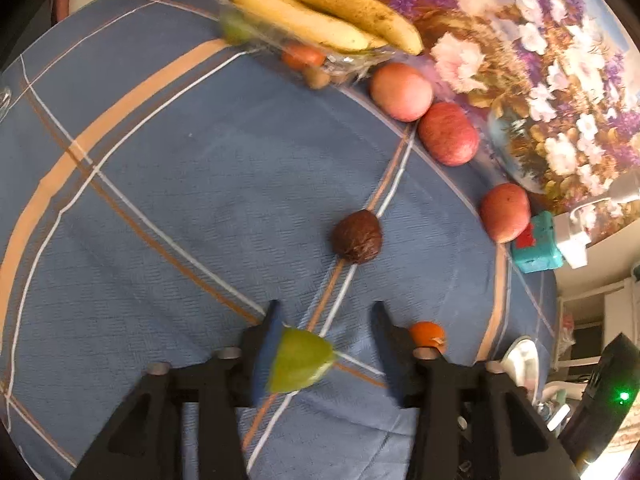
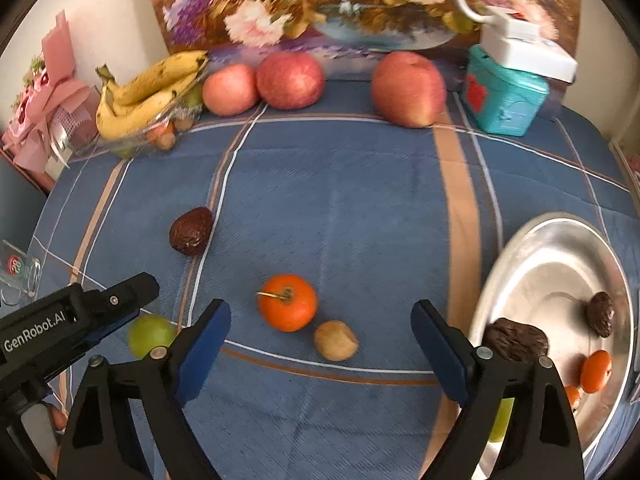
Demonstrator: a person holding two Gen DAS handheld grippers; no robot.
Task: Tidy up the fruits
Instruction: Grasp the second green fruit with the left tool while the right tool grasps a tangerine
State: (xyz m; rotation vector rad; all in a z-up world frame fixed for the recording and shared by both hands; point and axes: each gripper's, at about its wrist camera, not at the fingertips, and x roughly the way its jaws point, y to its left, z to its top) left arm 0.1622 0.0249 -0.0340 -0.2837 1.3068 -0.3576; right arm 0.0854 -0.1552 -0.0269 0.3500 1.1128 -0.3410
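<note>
My left gripper (image 1: 326,332) is open, with a green fruit (image 1: 302,360) lying against its left finger on the blue cloth; the fruit also shows in the right wrist view (image 2: 150,334). My right gripper (image 2: 320,336) is open and empty, with an orange fruit (image 2: 287,302) and a small brown fruit (image 2: 335,340) on the cloth between its fingers. A dark avocado (image 2: 191,231) lies further left. Three red apples (image 2: 289,79) stand along the back. A metal bowl (image 2: 532,264) at the right holds dark, orange and green fruits.
A clear tray with bananas (image 2: 148,92) and small fruits stands at the back left. A teal box (image 2: 502,100) with a white device on it stands at the back right. A floral picture (image 2: 320,4) leans behind. Pink gift wrap (image 2: 48,104) is at the left.
</note>
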